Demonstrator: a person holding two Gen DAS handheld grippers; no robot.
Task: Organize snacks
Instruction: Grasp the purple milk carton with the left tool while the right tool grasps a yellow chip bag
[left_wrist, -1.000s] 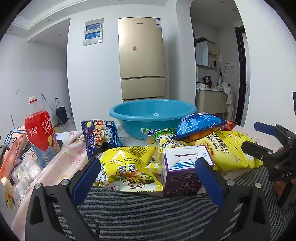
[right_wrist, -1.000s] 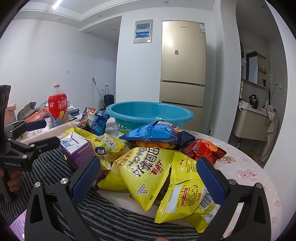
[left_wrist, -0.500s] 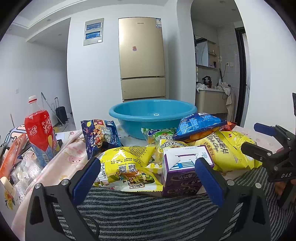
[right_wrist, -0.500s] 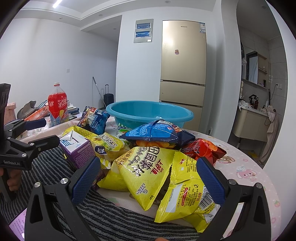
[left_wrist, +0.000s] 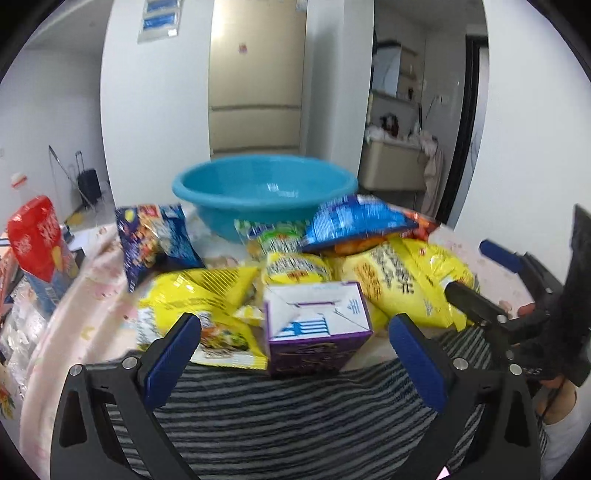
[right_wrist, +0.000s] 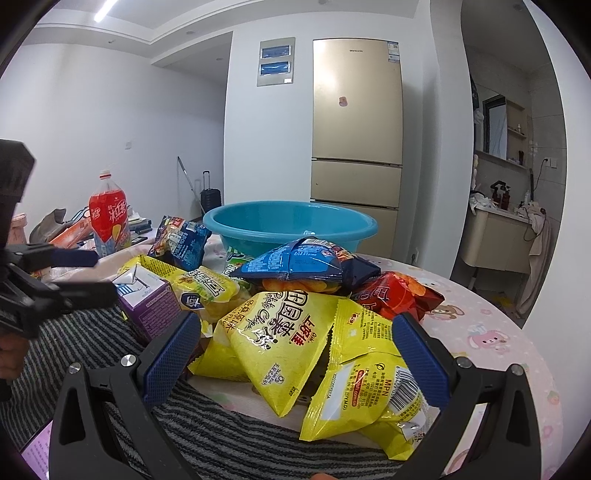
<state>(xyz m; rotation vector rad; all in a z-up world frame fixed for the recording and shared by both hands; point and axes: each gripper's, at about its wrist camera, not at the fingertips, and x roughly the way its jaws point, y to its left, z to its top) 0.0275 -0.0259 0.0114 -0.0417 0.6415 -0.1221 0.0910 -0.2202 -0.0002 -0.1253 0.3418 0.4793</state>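
A heap of snack bags lies on a round table in front of a blue basin (left_wrist: 266, 192), which also shows in the right wrist view (right_wrist: 291, 225). My left gripper (left_wrist: 295, 347) is open and empty, its jaws either side of a purple and white carton (left_wrist: 317, 325). A yellow bag (left_wrist: 199, 306) lies left of the carton. My right gripper (right_wrist: 295, 350) is open and empty above a yellow chip bag (right_wrist: 280, 339). A blue bag (right_wrist: 306, 262) and a red bag (right_wrist: 395, 295) lie behind it.
A red drink bottle (right_wrist: 109, 218) stands at the table's left among clutter. A dark blue snack bag (left_wrist: 155, 240) leans near the basin. A striped cloth (left_wrist: 288, 417) covers the near table edge. A fridge (right_wrist: 356, 125) stands behind.
My left gripper has risen and tilted down toward the purple carton, so the view is blurred. My right gripper has barely moved.
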